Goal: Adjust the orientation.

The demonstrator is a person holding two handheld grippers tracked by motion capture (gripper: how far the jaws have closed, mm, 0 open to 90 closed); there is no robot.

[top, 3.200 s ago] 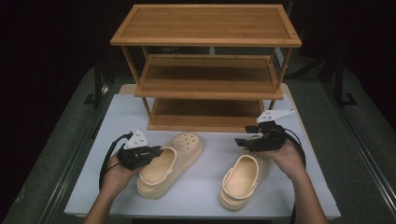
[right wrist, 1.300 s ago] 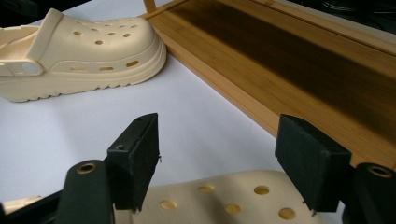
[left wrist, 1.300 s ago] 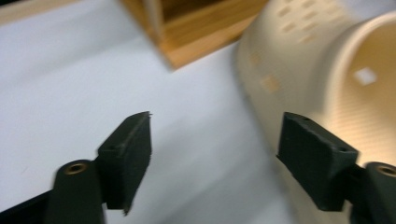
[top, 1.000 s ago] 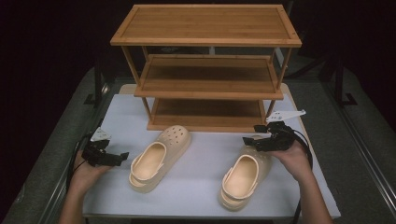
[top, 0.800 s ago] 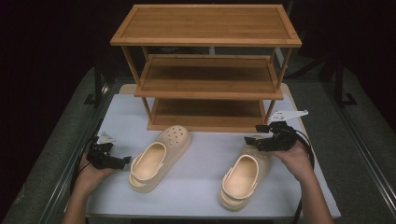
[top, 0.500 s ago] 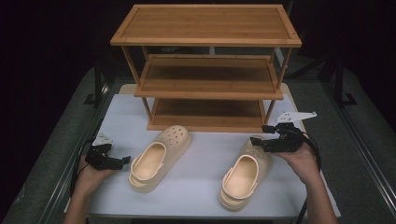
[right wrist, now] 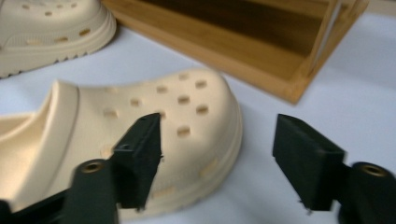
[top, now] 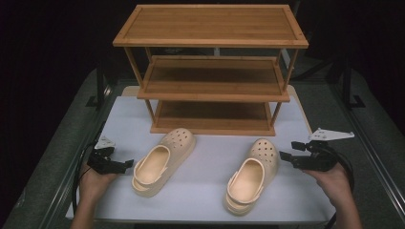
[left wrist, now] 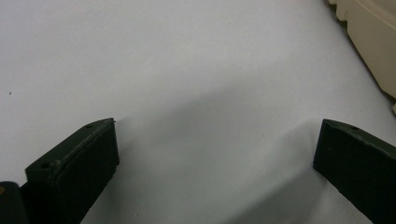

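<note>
Right gripper (top: 285, 156) pulled back off the cream perforated foam clog (top: 251, 175), fingers narrowing but spread, nothing pinched; left gripper (top: 128, 163) fingers spread over white desk (left wrist: 187, 70) — probably both released.

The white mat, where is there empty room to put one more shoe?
The mat is bare between the left clog and the right clog, and in its far left corner beside the wooden rack. It is crowded at both side edges, where the clogs lie close to the hands.
</note>
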